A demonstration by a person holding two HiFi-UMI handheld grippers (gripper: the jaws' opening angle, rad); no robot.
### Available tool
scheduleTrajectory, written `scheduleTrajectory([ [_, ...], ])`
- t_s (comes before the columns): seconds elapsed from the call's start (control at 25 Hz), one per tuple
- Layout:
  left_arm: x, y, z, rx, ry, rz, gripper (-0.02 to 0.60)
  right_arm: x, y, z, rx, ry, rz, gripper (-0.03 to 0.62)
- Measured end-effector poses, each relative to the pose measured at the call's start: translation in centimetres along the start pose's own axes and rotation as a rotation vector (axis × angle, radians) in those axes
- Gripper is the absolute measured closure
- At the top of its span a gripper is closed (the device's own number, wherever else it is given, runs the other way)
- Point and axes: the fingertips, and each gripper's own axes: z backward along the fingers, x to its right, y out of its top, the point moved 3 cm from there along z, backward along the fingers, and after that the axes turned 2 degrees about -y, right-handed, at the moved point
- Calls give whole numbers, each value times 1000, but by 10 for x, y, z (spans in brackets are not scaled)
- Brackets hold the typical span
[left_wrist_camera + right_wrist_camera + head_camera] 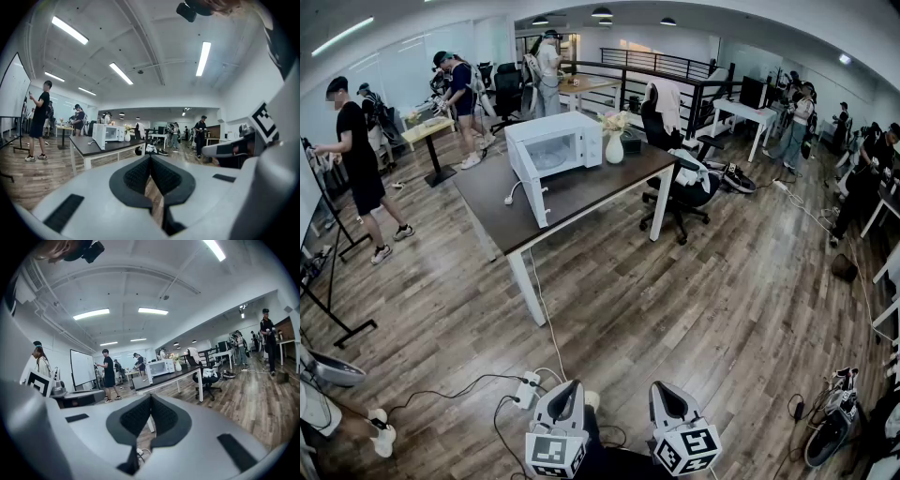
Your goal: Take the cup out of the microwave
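While the microwave (555,148) sits door-open on the table (591,192), the left gripper (565,386) and right gripper (668,388) hover far off — both closed, empty.

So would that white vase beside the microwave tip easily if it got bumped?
Probably somewhat: the vase narrows at the neck and carries flowers on top, so it may be top-heavy. Its wider belly should steady it a bit. It looks smooth and white, perhaps ceramic, so possibly fragile and slippery.
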Motion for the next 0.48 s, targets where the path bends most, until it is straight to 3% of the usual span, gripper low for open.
scheduleTrajectory([
  [0.48, 14, -5, -4, -12, -8, -15, 576, 9, -7, 9, -5, -18, -34, 600],
])
